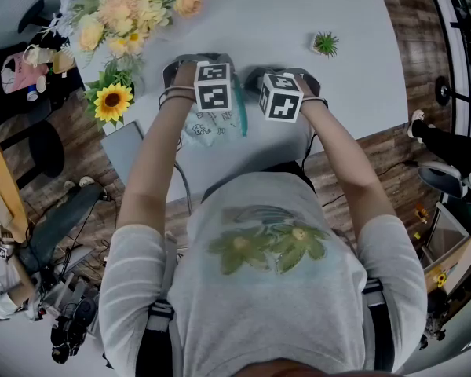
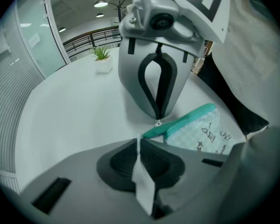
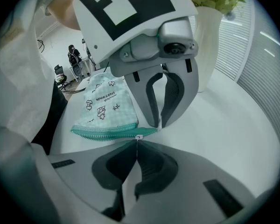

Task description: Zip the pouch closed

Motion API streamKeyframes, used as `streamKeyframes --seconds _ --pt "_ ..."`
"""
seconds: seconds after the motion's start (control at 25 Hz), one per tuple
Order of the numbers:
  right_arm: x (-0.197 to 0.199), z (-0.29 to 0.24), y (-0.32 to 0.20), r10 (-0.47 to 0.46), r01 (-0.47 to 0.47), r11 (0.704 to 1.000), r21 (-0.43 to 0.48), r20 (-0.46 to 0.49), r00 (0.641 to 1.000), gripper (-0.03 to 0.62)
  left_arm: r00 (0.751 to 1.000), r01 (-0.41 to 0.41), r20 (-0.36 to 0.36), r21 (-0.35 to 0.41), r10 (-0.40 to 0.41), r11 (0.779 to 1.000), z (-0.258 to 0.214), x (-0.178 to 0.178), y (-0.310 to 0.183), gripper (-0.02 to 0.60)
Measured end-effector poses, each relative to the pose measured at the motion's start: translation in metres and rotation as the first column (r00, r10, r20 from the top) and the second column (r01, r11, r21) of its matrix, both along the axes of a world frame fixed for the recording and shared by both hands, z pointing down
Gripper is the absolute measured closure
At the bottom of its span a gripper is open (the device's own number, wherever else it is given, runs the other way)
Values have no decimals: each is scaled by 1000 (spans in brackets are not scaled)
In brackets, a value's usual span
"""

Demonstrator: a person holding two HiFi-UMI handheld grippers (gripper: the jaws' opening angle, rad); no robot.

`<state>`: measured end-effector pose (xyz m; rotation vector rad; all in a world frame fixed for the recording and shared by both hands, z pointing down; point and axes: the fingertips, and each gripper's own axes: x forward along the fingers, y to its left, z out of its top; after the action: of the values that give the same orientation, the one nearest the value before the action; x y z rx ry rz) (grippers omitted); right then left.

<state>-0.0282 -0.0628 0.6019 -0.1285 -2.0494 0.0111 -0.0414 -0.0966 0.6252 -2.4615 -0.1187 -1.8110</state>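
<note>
A pale checked pouch (image 1: 206, 124) with a teal zip (image 1: 240, 116) lies on the white table (image 1: 298, 14) between my two grippers. In the left gripper view my left gripper (image 2: 139, 141) is shut on a thin white tab at the zip's end. The teal zip (image 2: 186, 120) runs off to the right along the pouch (image 2: 210, 134). Facing it, tips nearly touching, my right gripper (image 2: 157, 119) pinches the small metal zip pull. In the right gripper view the right gripper (image 3: 137, 141) is shut on that pull, at the zip (image 3: 107, 133) end beside the left gripper (image 3: 159, 122). The pouch (image 3: 105, 101) lies to the left.
A vase of flowers (image 1: 133, 14) with a sunflower (image 1: 112, 100) stands at the table's left; its white vase (image 3: 207, 41) rises just behind the left gripper. A small potted plant (image 1: 326, 44) sits far right. A grey flat slab (image 1: 125, 149) lies by the near left edge.
</note>
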Motion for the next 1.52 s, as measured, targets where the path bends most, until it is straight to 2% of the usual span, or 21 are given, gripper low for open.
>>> streamKeyframes --seconds 0.36,0.64,1.2,1.52 --pt "-2 1 4 -21 21 1000 9 -8 1000 576 1000 13 3 -10 -13 1000 2 -1 0 557" --pt "0 0 6 -12 12 1000 2 -13 1000 576 997 -51 55 -21 52 998 1 1 1 557" --pt "-1 1 9 -21 22 999 43 -24 999 576 998 -15 60 4 15 1000 3 1 0 557" --pt "4 1 12 -25 27 998 59 -26 999 576 998 -25 59 19 24 999 3 0 0 557"
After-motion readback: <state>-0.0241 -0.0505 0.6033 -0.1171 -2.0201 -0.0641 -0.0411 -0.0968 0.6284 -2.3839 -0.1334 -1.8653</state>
